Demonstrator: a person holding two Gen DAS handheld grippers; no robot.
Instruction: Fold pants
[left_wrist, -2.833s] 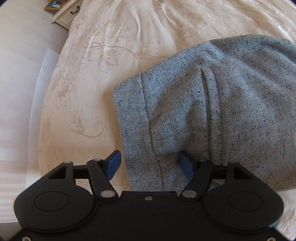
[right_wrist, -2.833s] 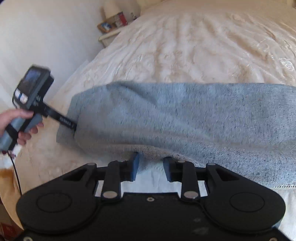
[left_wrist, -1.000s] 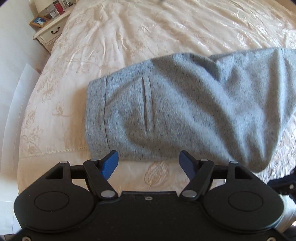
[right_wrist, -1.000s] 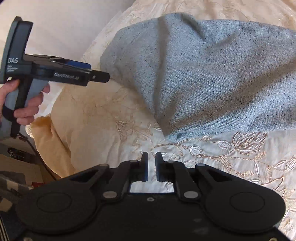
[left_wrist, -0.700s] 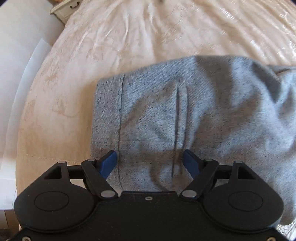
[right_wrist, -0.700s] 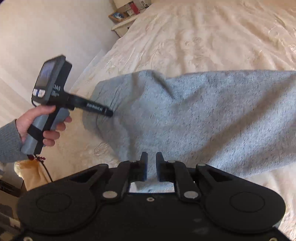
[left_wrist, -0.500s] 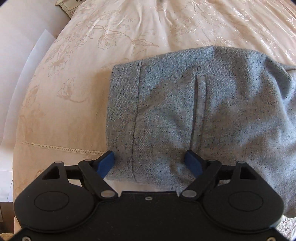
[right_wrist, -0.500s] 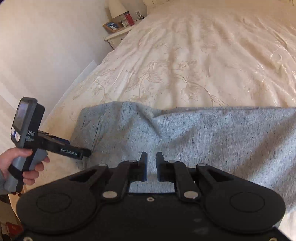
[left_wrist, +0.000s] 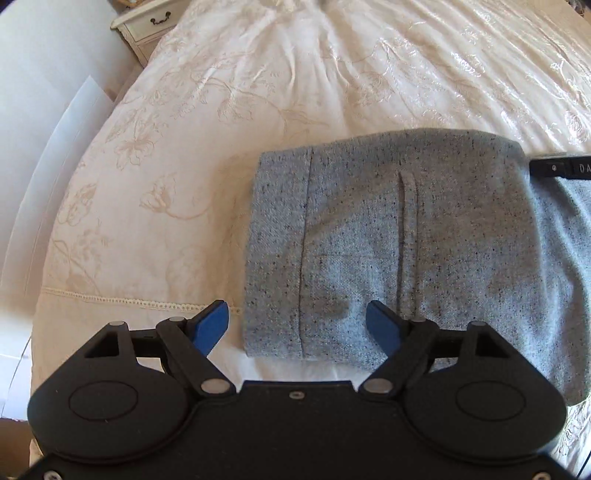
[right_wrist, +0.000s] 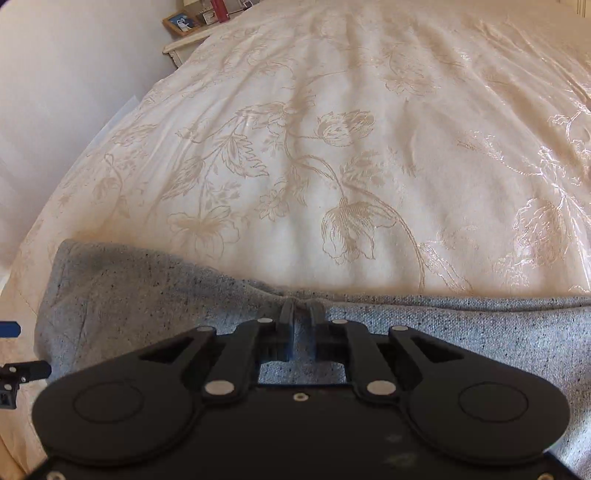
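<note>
Grey speckled pants (left_wrist: 388, 236) lie folded on a cream bedspread (left_wrist: 258, 92) embroidered with flowers. Seen from the left wrist, the left gripper (left_wrist: 298, 326) points steeply down over the near left corner of the fold. Its blue fingertips (left_wrist: 210, 325) stand wide apart and press on nothing: one hangs over bare bedspread just left of the cloth, the other over the cloth near a raised seam. Its jaws have just been opening, with the corner of the pants lying below the gap rather than clamped in it. This view shows the whole left end of the fold, its stitched band, a lace line along the bedspread's near edge, and a white nightstand (left_wrist: 147, 22) at the top left. At the right edge, the dark body of the right gripper (left_wrist: 557, 168) rests against the far right corner of the fold.

From the right wrist, that gripper (right_wrist: 301, 314) tilts down less steeply at the far edge of the pants (right_wrist: 147, 295). Its fingers sit close together, pinching a small ridge of grey cloth between them. Only this view shows the broad spread of bedspread (right_wrist: 332, 147) beyond, and a framed picture (right_wrist: 181, 22) on the nightstand. At the far left edge a blue tip and dark arm of the left gripper (right_wrist: 14, 347) show just beside the cloth.
</note>
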